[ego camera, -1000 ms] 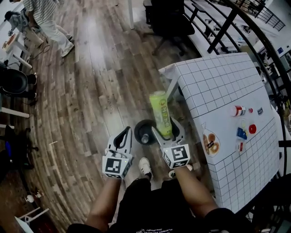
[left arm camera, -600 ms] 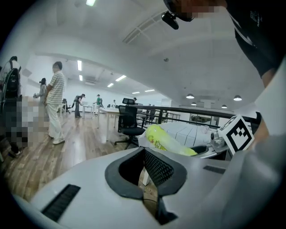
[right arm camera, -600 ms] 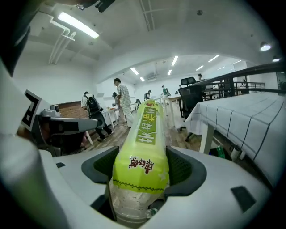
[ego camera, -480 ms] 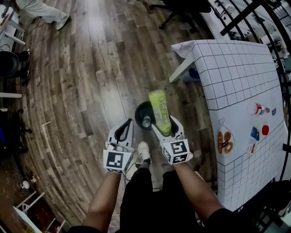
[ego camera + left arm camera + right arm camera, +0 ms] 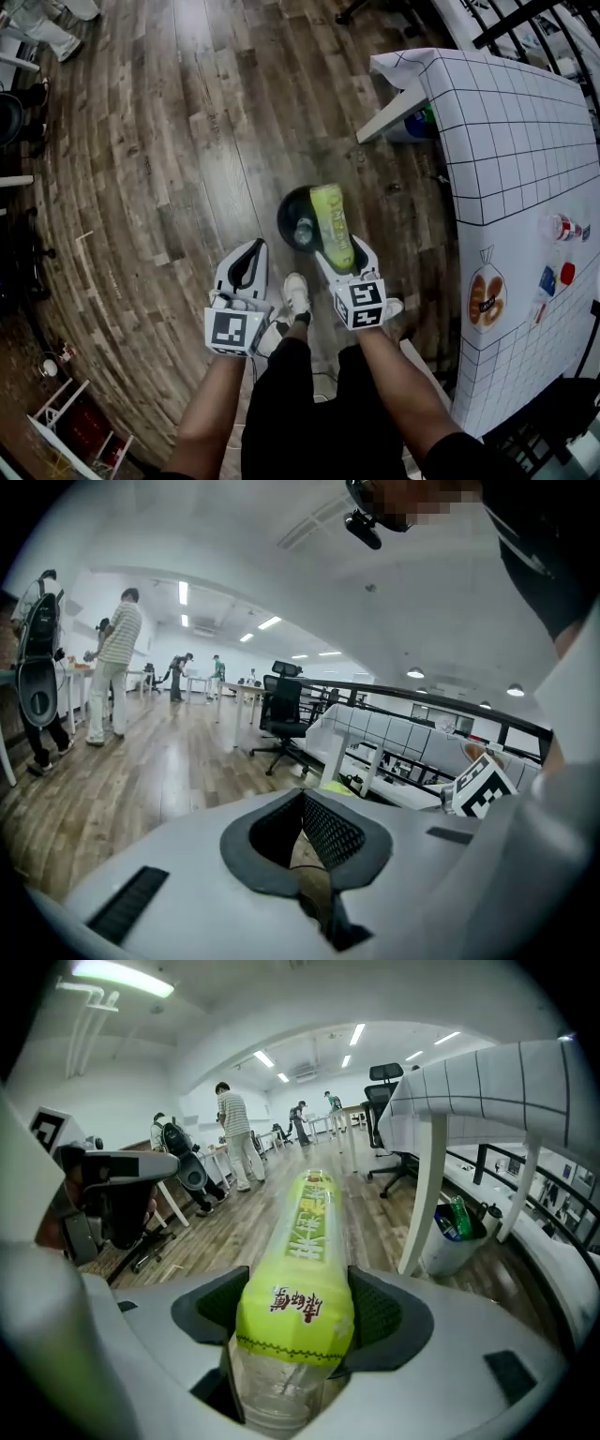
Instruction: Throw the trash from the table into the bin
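A clear plastic bottle with a yellow-green label lies lengthwise between the jaws of my right gripper, which is shut on it near its clear end. The bottle's far end points out over a round black bin on the wooden floor, with something clear and small inside it. My left gripper hangs to the left of the bin, jaws shut with nothing between them. More trash lies on the white gridded table at the right: a small bottle, a blue packet and a bagged pastry.
A white bin holding bottles stands under the table's far corner by its leg. My shoes are just behind the black bin. People and an office chair are far across the room.
Both grippers have sunk toward the floor, the right one carrying the bottle. The bottle's far end now overlaps the black bin. The jaws have not changed.
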Action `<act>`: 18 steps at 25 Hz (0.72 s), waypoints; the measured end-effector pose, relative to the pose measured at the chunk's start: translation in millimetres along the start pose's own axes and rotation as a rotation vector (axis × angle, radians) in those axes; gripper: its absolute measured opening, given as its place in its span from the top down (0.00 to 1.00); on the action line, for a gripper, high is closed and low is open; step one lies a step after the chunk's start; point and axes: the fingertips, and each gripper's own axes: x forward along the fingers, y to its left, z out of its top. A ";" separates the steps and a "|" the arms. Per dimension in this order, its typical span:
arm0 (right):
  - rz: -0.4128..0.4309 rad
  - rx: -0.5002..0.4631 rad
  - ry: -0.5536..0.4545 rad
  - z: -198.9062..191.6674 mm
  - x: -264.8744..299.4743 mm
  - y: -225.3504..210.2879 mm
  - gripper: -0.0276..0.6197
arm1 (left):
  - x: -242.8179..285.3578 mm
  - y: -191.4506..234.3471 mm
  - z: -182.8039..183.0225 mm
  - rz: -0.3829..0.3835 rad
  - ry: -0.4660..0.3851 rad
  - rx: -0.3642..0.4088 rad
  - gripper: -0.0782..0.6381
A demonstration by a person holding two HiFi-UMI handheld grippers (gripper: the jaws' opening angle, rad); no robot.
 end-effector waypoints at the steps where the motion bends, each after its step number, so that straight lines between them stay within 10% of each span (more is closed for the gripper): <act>1: -0.003 0.001 0.017 -7.8 4.9 -1.5 0.44 | 2.0 -1.2 -3.4 -0.004 0.004 0.000 0.86; 8: -0.069 0.012 0.231 -70.3 47.2 -19.9 0.43 | 8.3 -7.1 -17.9 -0.013 0.029 -0.037 0.86; 18: -0.047 -0.046 0.216 -56.7 4.0 2.6 0.38 | -8.7 -27.0 -29.1 -0.034 0.084 -0.008 0.86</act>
